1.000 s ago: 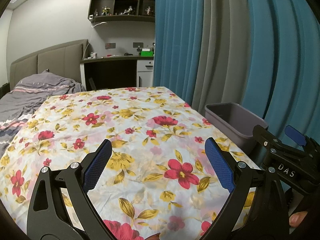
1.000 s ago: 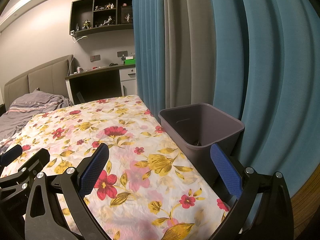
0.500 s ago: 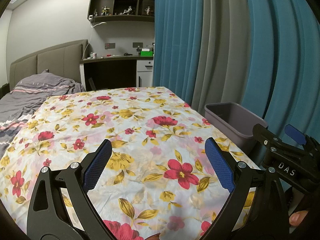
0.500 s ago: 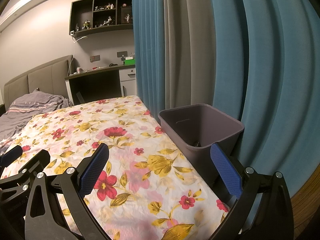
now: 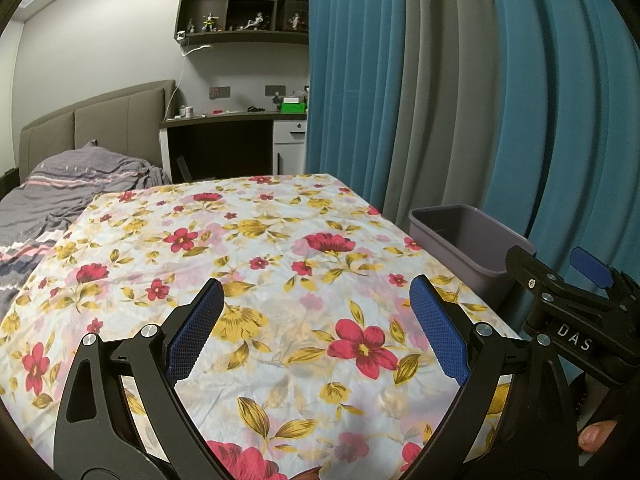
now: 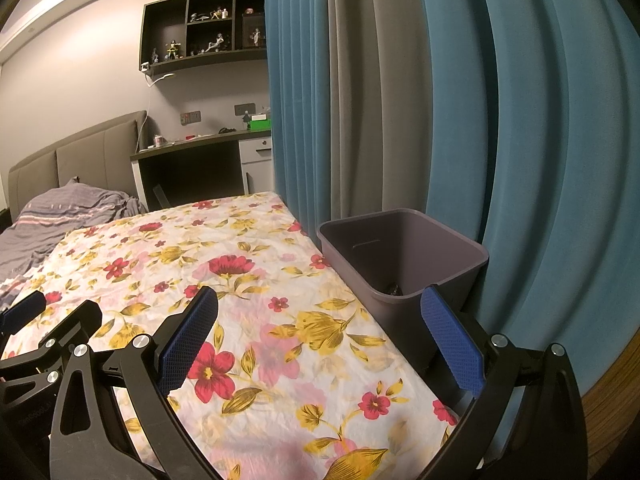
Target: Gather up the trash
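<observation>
Trash: only candidate small dark scrap (image 6: pixel 394 289) at bottom of grey bin (image 6: pixel 452 276), identity unclear. Bin stands off right edge of table, against curtain (image 6: pixel 520 120). Floral cloth (image 5: pixel 280 264) shows no loose litter. Left tongs (image 5: pixel 316 330) released, nothing between pads; right tongs (image 6: pixel 318 334) likewise, hovering over near right of cloth. Judgement: collection appears complete; sweep cloth to far edge and bed (image 5: pixel 60 192) on left before closing step.

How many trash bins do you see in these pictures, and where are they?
1. One grey trash bin stands beside the right edge of the floral tablecloth, in front of the curtains. Both views show this same bin; others may be out of view.
</observation>
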### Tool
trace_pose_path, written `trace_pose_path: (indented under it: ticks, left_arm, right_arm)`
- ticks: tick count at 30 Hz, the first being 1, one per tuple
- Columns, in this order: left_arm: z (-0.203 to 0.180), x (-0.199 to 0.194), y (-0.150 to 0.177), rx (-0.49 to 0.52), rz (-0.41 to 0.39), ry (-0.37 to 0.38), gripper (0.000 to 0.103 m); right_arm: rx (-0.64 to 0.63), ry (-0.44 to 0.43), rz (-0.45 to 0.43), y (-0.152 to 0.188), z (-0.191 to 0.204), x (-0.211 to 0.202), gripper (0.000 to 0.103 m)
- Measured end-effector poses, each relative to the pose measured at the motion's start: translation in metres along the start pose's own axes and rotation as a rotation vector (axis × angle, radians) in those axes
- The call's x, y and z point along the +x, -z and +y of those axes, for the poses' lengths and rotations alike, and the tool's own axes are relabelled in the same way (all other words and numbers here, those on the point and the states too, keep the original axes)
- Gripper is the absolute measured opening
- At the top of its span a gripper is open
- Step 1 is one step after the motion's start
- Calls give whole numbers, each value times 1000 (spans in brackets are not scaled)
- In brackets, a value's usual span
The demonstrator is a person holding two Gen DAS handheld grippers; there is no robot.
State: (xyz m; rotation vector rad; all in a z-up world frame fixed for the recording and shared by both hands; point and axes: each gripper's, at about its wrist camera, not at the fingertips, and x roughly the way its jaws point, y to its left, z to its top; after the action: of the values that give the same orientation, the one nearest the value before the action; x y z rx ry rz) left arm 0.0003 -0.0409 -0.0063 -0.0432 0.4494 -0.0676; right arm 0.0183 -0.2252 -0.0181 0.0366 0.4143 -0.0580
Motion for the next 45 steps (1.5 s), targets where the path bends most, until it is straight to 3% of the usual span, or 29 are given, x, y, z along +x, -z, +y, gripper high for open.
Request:
trace_pose_path:
  ticks: [31,36,45]
  left_arm:
    - [-1,0,0,4,-8,-2,92]
    - [-1,-8,0,23,-61,3,80]
    - [2,-6,-3,-3,-42,-2,90]
  right_arm:
    - [-1,-1,0,1,0,0,97]
    - [-1,-2,1,-1,-2,0,97]
    - [-1,-1,1,0,-3,-1,97]
